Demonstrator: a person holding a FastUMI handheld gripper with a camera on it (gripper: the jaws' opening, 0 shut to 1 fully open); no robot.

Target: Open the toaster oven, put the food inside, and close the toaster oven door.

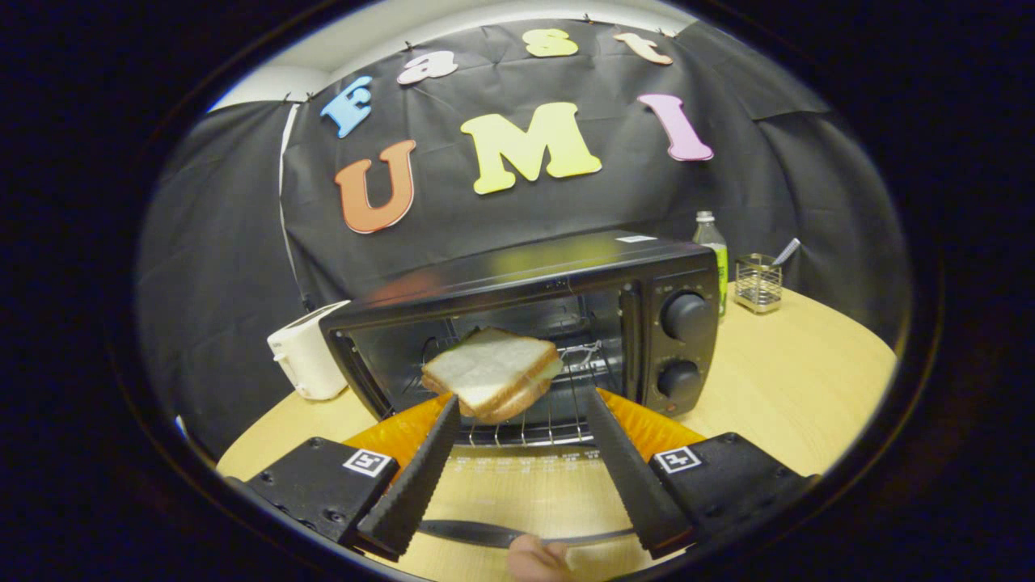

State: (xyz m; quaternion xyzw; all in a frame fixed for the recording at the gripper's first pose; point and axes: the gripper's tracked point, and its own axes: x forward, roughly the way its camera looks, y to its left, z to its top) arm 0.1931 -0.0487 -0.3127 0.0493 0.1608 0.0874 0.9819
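A black toaster oven (566,275) stands on an orange mat (647,424) on a round wooden table. Its glass door (525,485) lies folded down flat towards me, with the dark handle (485,533) nearest. Two stacked slices of white bread (489,372) sit tilted at the oven's mouth, just over the wire rack (525,432). My gripper (521,400) is spread wide in front of the opening. The left fingertip (445,416) touches the bread's lower edge, while the right fingertip (598,404) stands clear of it. A person's fingertip (538,559) shows by the door handle.
A white toaster (307,360) stands left of the oven. Behind the oven's right side are a green bottle (713,259) and a wire holder (758,283) with a utensil in it. Bare table (792,380) stretches to the right of the oven.
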